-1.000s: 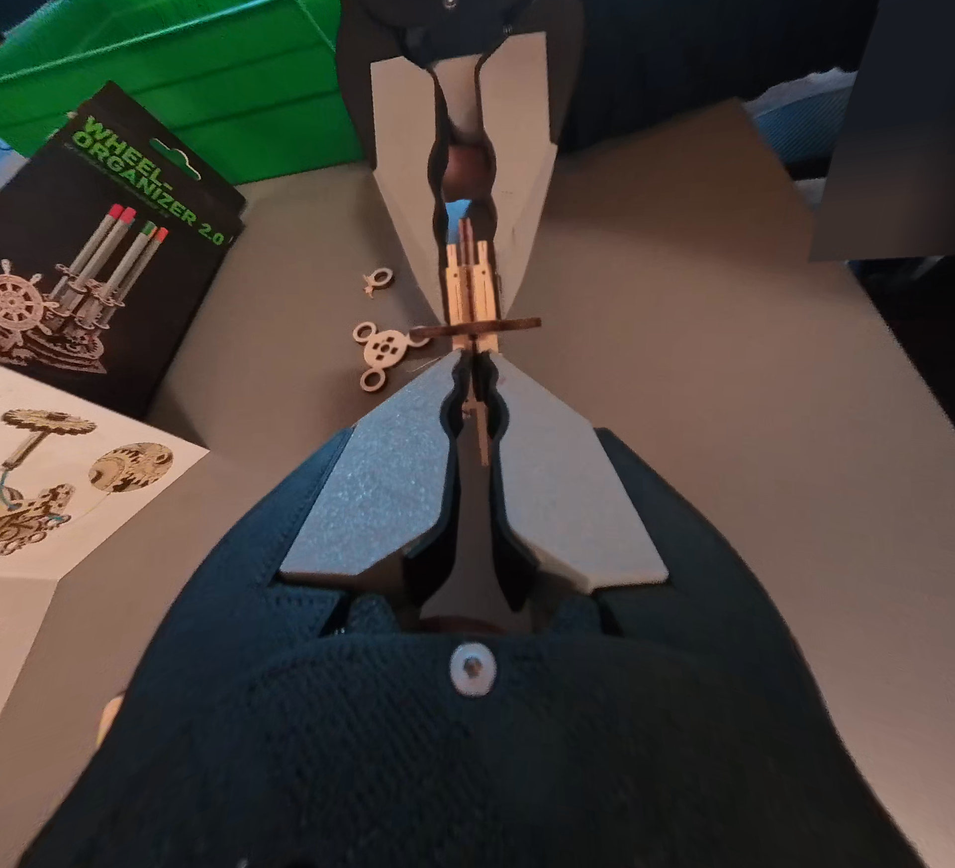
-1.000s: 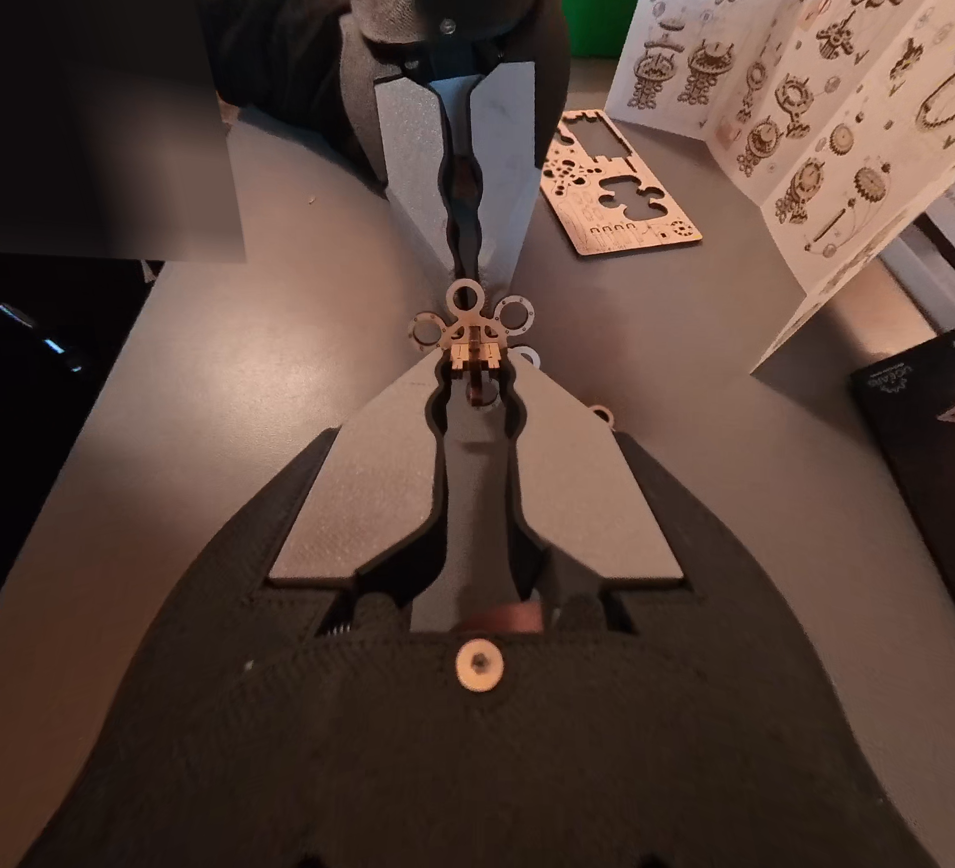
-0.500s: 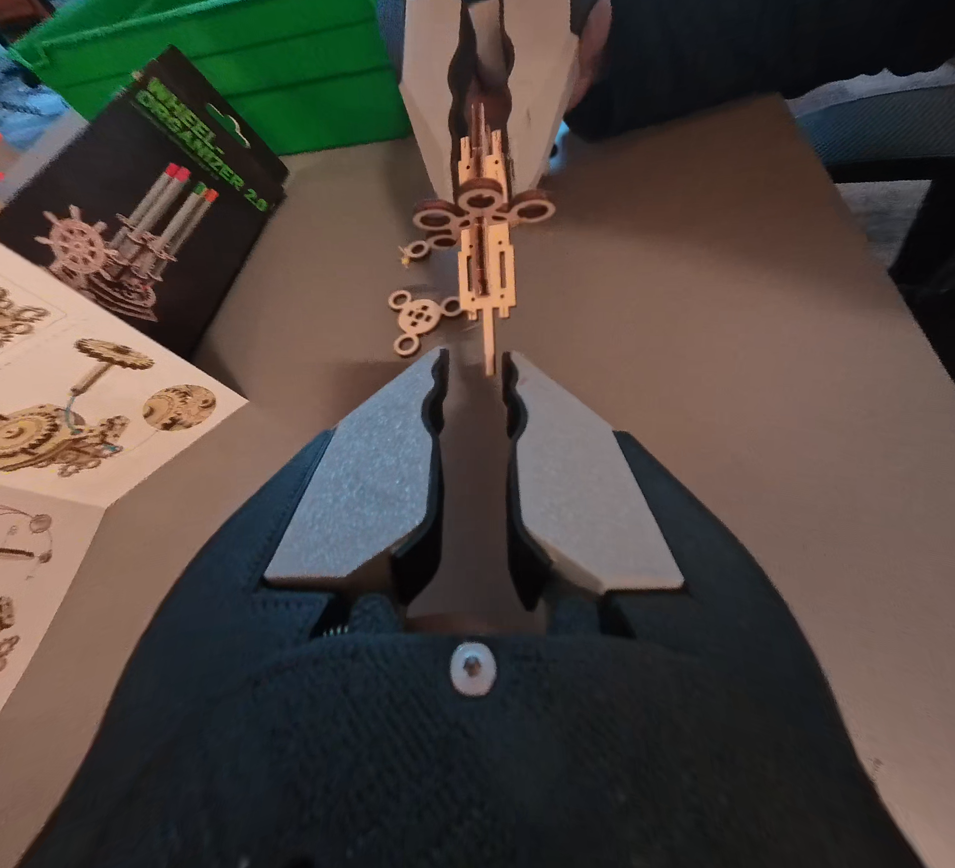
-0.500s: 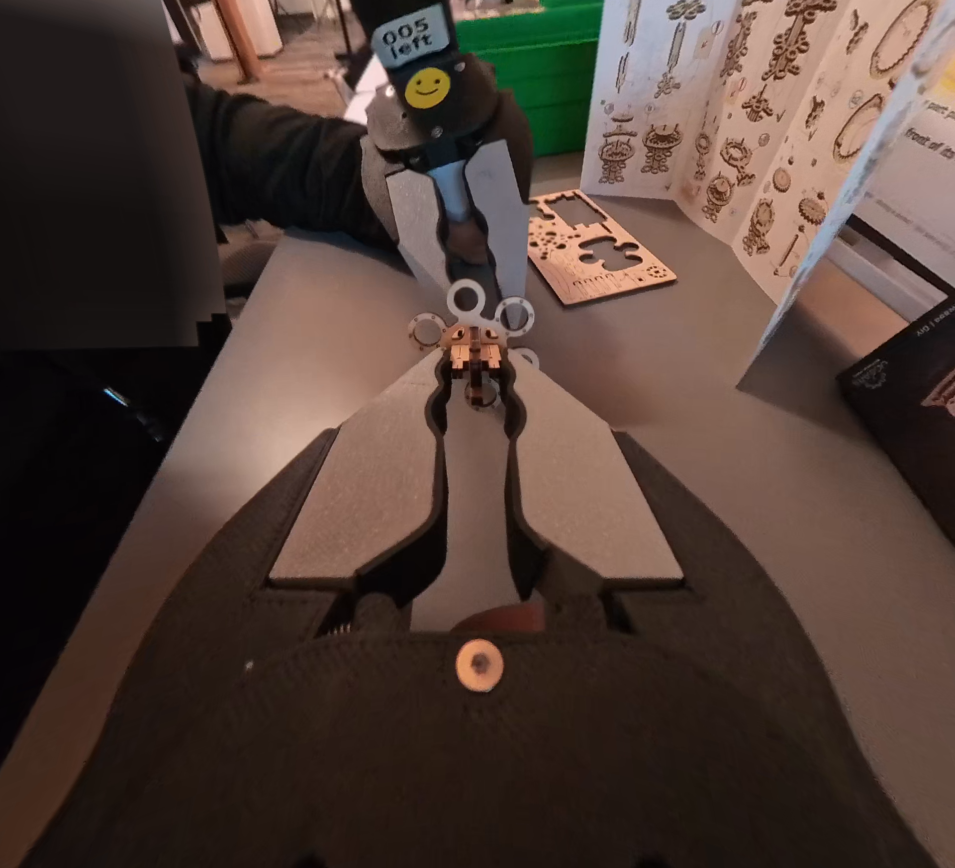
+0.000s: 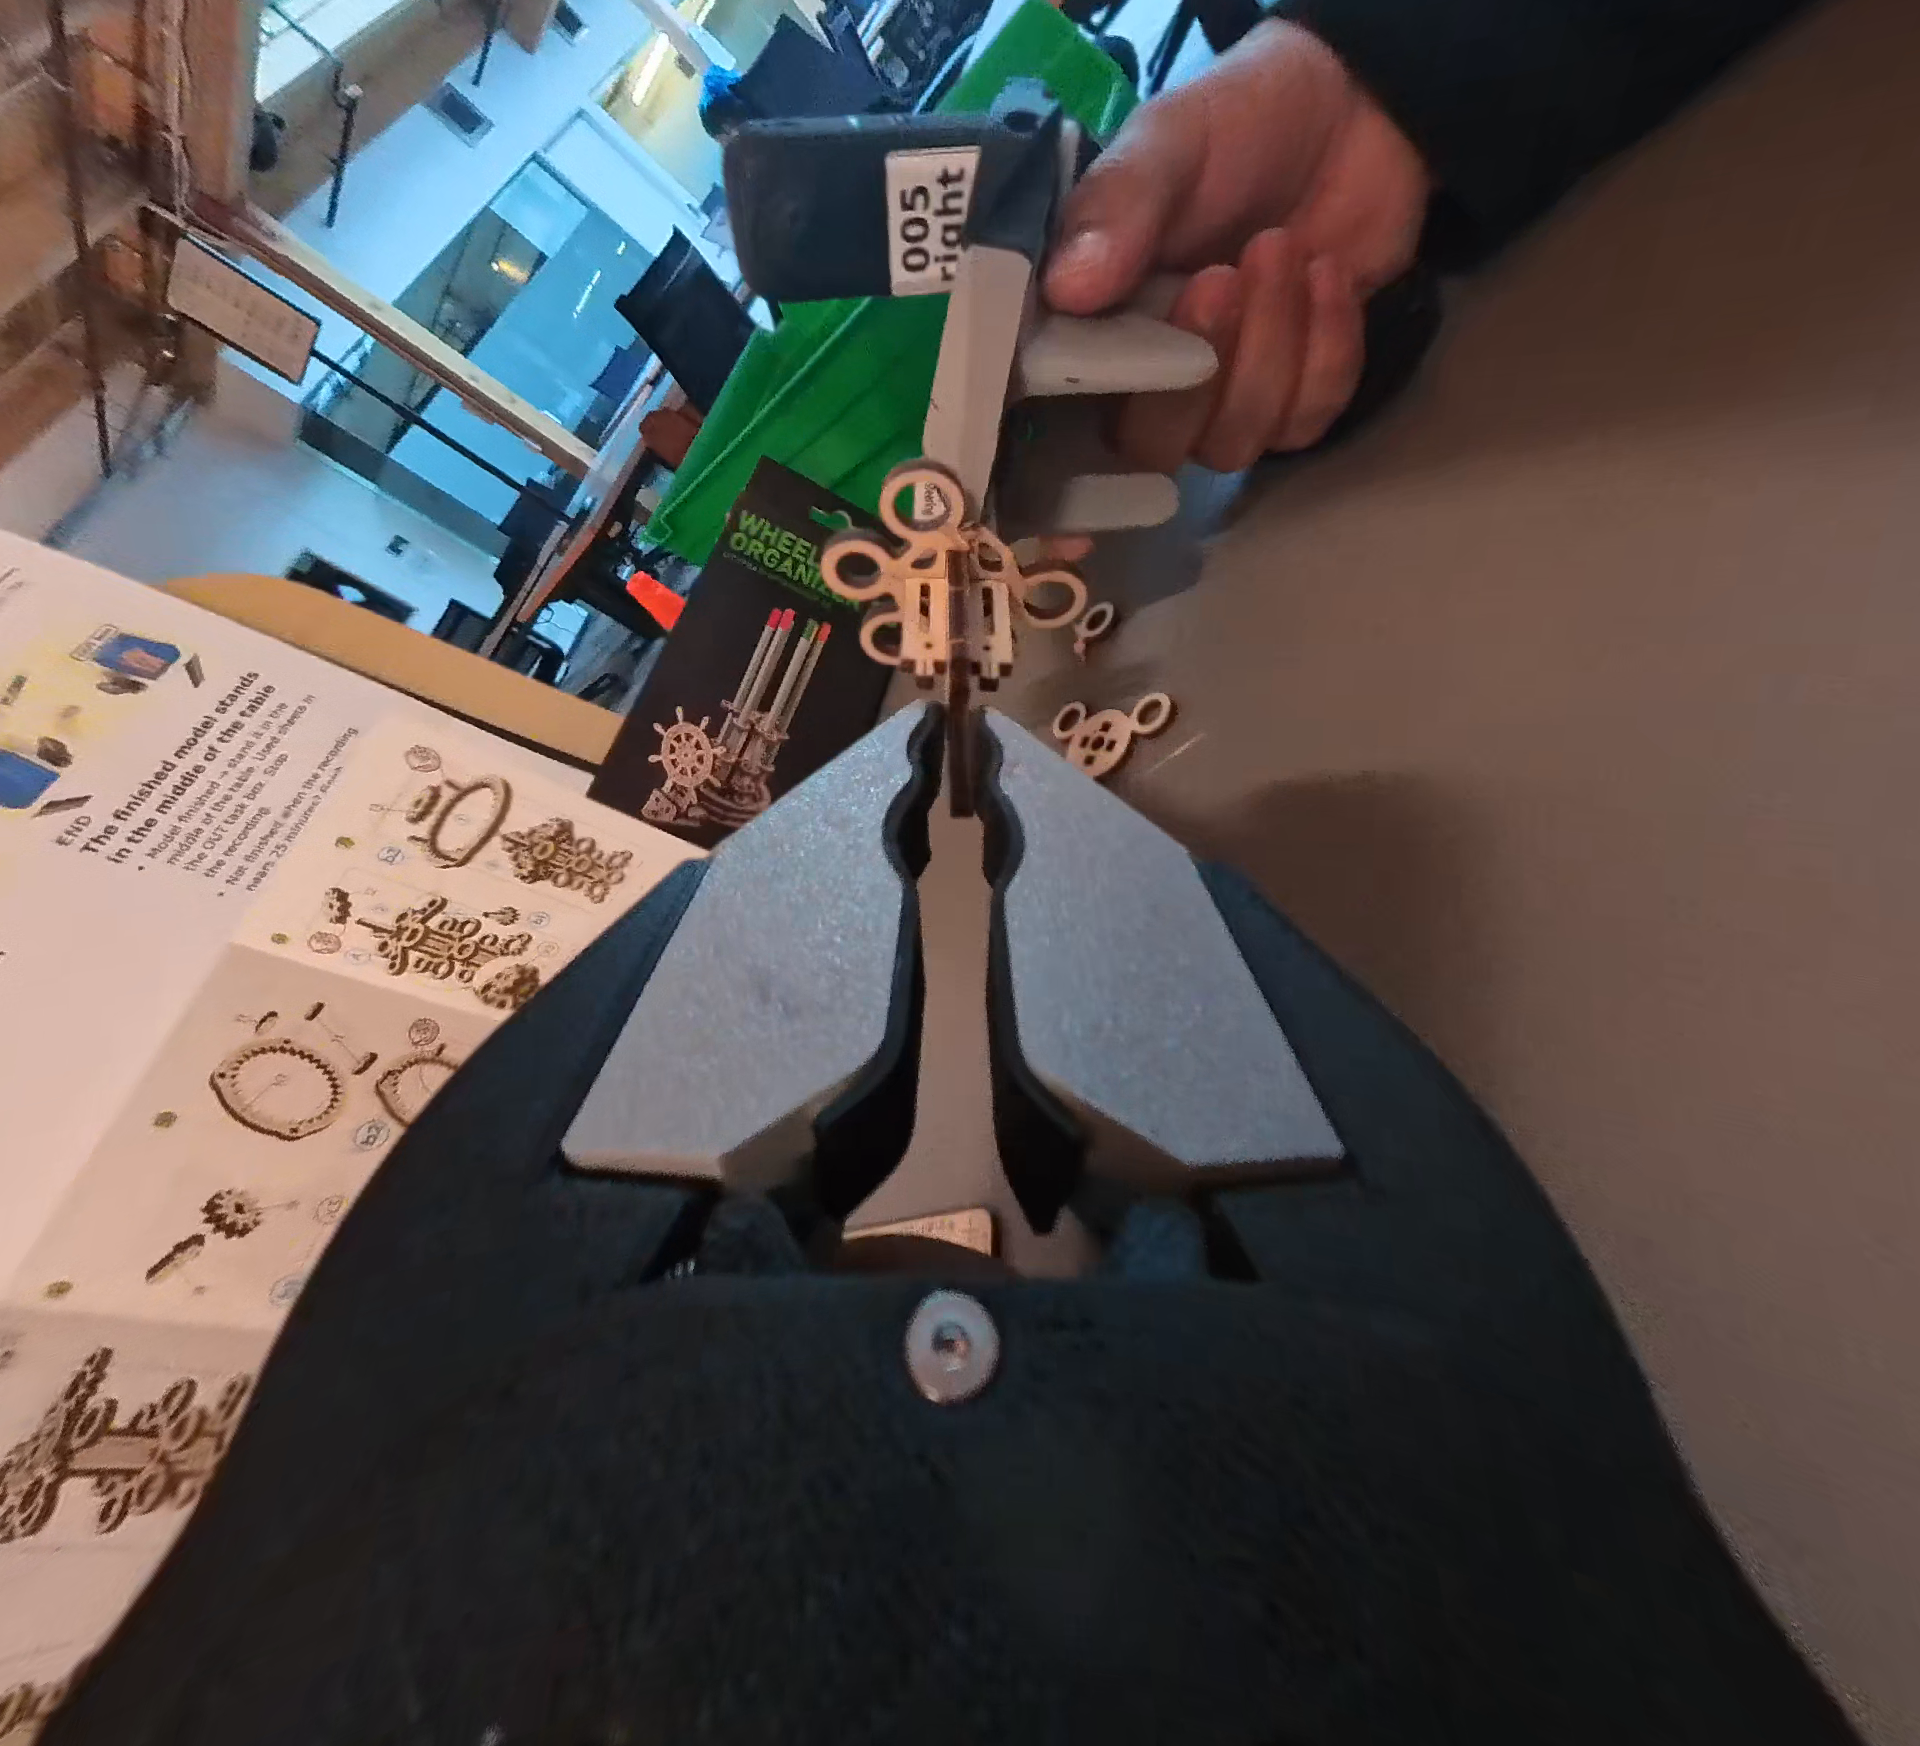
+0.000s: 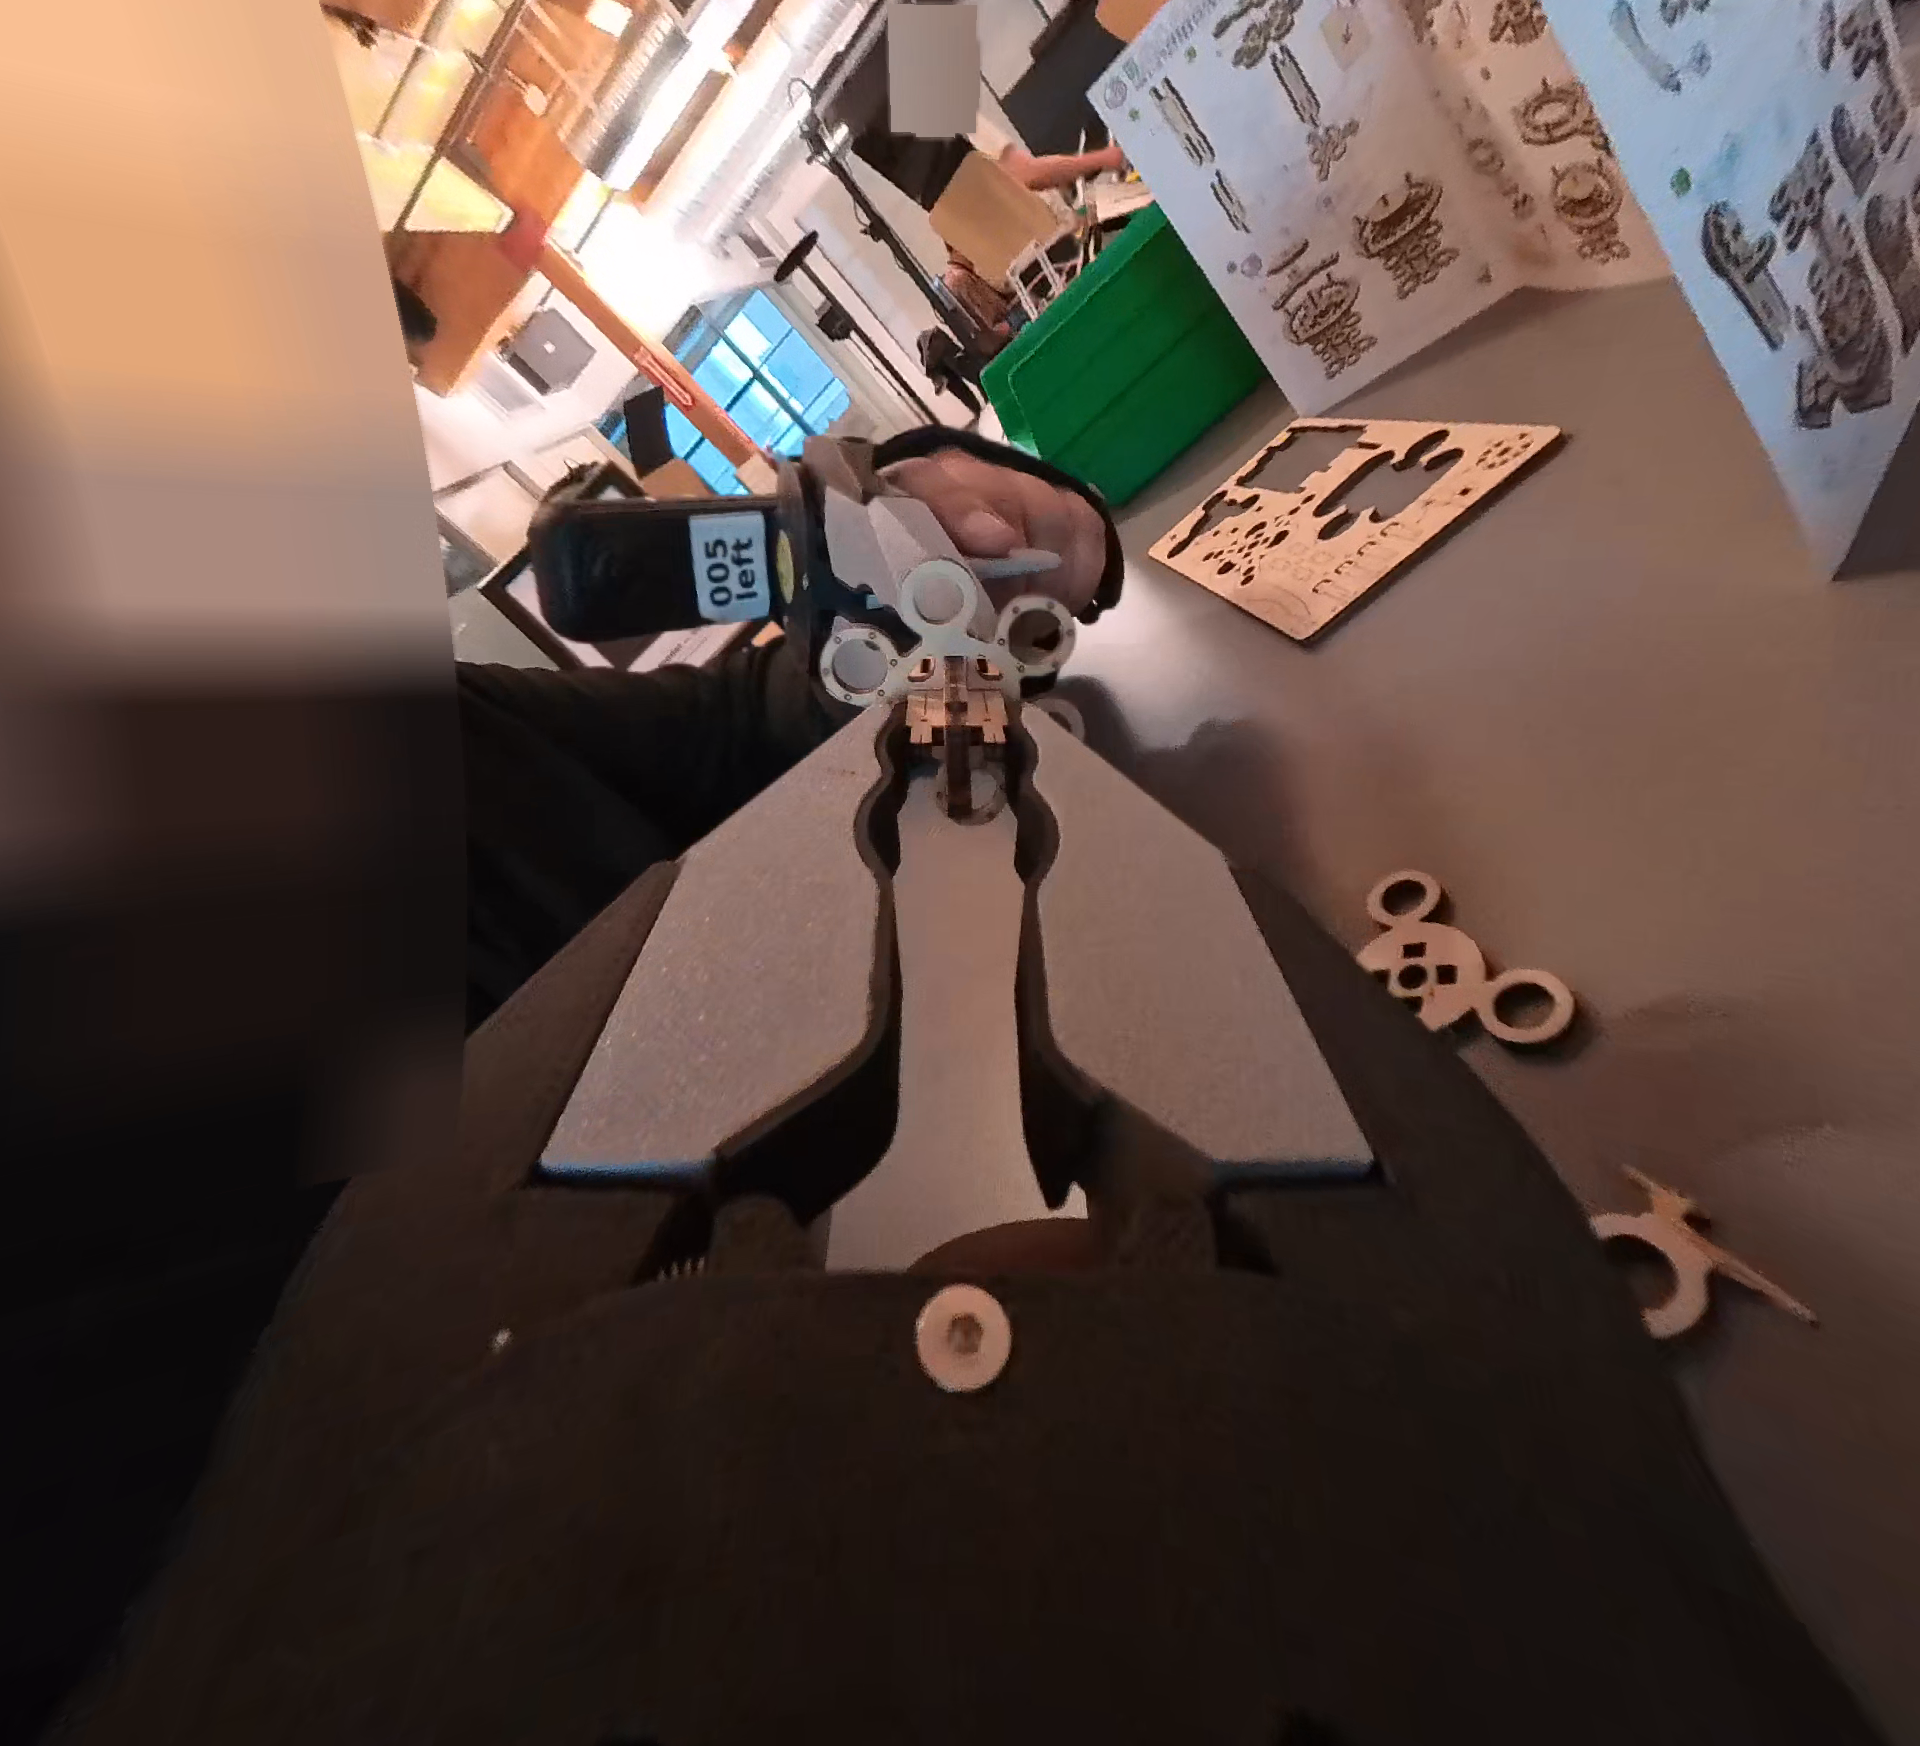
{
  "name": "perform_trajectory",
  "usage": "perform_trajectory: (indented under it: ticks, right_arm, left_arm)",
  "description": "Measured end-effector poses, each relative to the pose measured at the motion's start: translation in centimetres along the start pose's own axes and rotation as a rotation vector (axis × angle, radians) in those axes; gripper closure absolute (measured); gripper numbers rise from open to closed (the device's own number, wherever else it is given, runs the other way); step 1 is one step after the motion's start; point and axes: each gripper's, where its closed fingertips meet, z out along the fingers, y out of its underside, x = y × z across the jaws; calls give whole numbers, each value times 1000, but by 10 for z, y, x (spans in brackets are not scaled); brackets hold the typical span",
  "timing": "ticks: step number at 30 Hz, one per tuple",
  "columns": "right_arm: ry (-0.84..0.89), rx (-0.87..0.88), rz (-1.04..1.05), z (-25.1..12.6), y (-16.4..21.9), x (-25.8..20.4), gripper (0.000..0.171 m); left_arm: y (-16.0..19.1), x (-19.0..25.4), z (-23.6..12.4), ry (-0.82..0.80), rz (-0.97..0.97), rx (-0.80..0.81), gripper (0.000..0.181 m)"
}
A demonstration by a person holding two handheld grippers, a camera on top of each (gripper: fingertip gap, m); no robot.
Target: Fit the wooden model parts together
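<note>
A small wooden assembly [image 5: 940, 600], a slotted column with a ringed plate on it, hangs above the grey table [image 5: 1610, 813]. My right gripper [image 6: 954, 746] is shut on its column [image 6: 951, 720]; the ringed plate [image 6: 940, 631] sits just past its tips. My left gripper [image 5: 956, 735] is narrowed onto the assembly's thin dark stem [image 5: 962, 761], which runs between its tips. Each gripper shows side-on in the other's view, with a hand on it: the right one [image 5: 982, 408] and the left one [image 6: 894, 543].
A loose ringed piece [image 6: 1455, 969] and a small hooked piece [image 6: 1683, 1270] lie on the table. A punched-out wooden sheet [image 6: 1351, 522], folded instruction sheets [image 5: 260, 917], a black box [image 5: 748, 657] and green crates [image 6: 1122, 366] stand around.
Both views have rolled sideways. My left gripper, open and apart from the assembly half a second ago, has come in and closed on the stem. The right gripper still holds the column.
</note>
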Motion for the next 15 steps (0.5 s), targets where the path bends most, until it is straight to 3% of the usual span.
perform_trajectory:
  ticks: [15]
  right_arm:
    - [-30, -19, 62, 4, 5, -2, 157]
  left_arm:
    - [2, -1, 0, 28, -79, 19, 181]
